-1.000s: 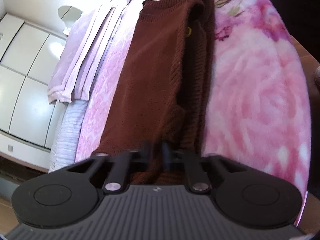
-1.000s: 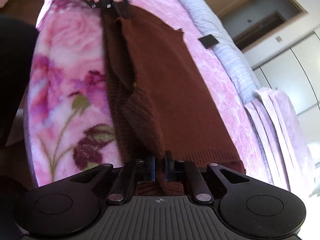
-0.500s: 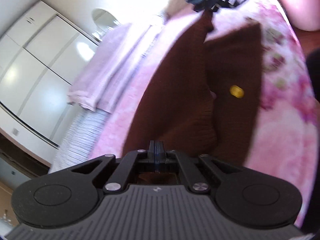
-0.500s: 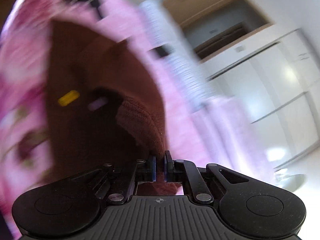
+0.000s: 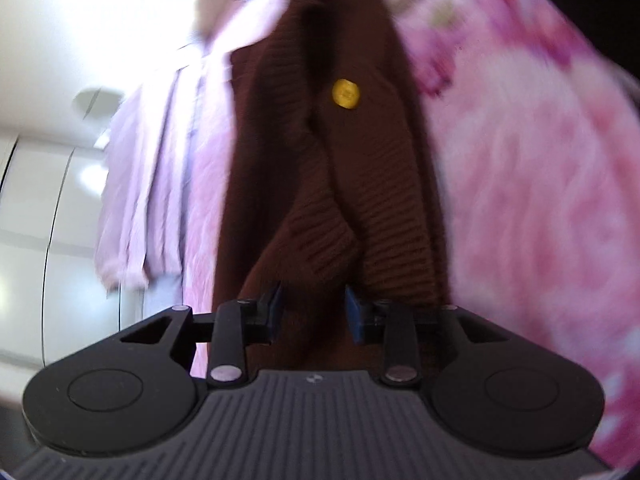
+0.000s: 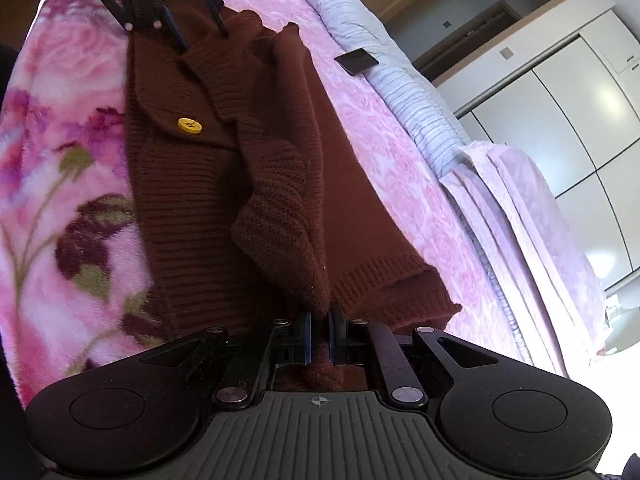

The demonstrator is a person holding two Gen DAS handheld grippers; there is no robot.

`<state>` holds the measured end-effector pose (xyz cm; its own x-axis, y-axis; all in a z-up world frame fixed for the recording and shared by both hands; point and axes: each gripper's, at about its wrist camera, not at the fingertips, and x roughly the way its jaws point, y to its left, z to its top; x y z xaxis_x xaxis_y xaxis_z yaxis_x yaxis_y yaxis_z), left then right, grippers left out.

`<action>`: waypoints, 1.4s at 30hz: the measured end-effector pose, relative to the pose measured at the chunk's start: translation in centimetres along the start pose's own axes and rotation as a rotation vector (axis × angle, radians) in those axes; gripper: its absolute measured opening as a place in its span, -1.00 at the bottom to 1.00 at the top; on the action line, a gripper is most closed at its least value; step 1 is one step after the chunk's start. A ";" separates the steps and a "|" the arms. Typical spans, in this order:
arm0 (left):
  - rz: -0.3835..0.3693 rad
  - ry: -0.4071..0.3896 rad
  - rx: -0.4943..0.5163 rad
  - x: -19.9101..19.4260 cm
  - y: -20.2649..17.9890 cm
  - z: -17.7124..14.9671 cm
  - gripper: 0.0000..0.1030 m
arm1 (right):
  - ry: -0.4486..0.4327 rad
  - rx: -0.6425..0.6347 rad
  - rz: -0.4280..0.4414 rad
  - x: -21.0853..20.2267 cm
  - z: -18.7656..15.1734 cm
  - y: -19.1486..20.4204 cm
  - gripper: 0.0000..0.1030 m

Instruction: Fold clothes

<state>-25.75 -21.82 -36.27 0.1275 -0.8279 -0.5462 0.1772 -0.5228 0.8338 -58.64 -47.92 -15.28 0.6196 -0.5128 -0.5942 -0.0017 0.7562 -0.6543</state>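
Low in the right view, the right gripper (image 6: 319, 334) is clamped on a cardigan (image 6: 256, 184) fold. The left gripper (image 5: 314, 308) has just been opening, jaws now apart with knit between them. One long fold looks done; crosswise folds remain. The cardigan lies on the pink blanket (image 6: 60, 184), long axis running from bottom to top of frame

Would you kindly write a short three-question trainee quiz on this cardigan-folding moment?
1. True or false: the right claw is shut on the cardigan.
2. What colour is the button?
3. The left claw is: A) open, knit between its pads; B) shut on the blanket; C) gripping the button.

Key: 1 true; 2 yellow; 3 A, its jaws have just been opening.
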 end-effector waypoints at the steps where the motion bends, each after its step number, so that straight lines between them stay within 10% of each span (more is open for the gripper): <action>1: -0.006 0.003 -0.011 0.4 0.3 0.0 -0.69 | 0.000 0.002 0.001 0.1 -0.1 0.1 -0.89; 9: 0.042 -0.049 -0.417 -4.5 5.0 -1.3 -0.94 | -0.043 0.032 -0.070 -2.1 0.5 -1.4 -0.89; 15: -0.070 0.018 -0.374 -3.4 -0.9 -1.4 -0.95 | 0.008 -0.029 0.020 -1.9 -0.4 2.1 -0.89; 30: -0.102 0.062 -0.504 -6.9 -1.0 -2.3 -0.87 | 0.029 -0.002 -0.015 -2.8 -0.6 3.3 -0.87; 33: -0.105 0.086 -0.574 -8.0 -0.4 -4.0 -0.87 | 0.033 0.091 -0.031 -3.4 -1.5 1.5 -0.42; 35: -0.081 0.096 -0.648 -8.6 0.7 -5.2 -0.87 | 0.026 0.172 -0.051 -3.8 -2.0 -0.2 0.30; 42: 0.009 0.084 -0.922 -5.8 7.6 -8.7 -0.64 | -0.100 0.684 0.024 -2.9 -2.8 -9.3 0.30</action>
<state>-16.70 -19.26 -27.50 0.1966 -0.7945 -0.5746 0.8777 -0.1186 0.4643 -62.64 -54.60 -8.81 0.6950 -0.4776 -0.5375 0.4585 0.8702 -0.1803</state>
